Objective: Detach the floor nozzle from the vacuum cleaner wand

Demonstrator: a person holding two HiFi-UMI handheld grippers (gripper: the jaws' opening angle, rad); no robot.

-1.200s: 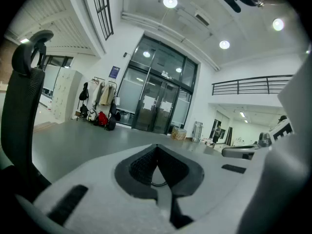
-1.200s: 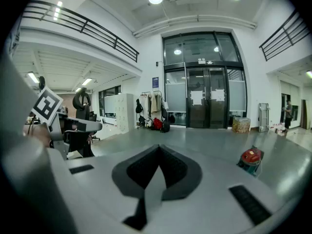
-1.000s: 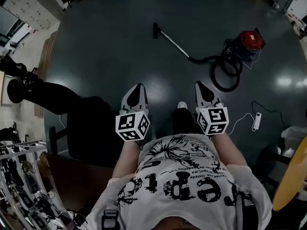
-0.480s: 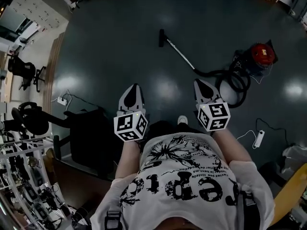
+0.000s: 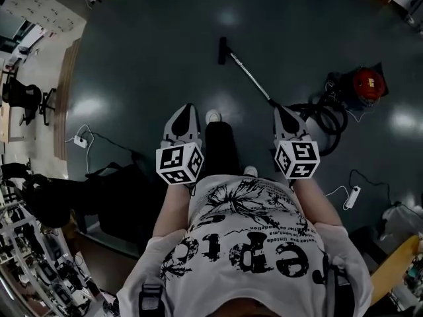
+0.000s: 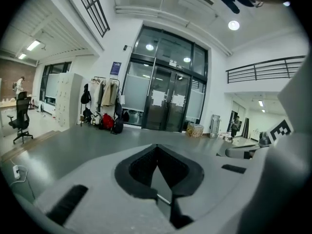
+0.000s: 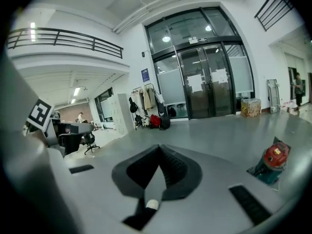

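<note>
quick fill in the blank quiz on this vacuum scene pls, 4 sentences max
1. The jaws of the left hand-held gripper and the right hand-held gripper are both ____.
2. The floor nozzle is ____ to the wand.
3. The vacuum canister is coloured ____.
4. The hose lies coiled on the ____.

Missing words: shut; attached; red; floor
</note>
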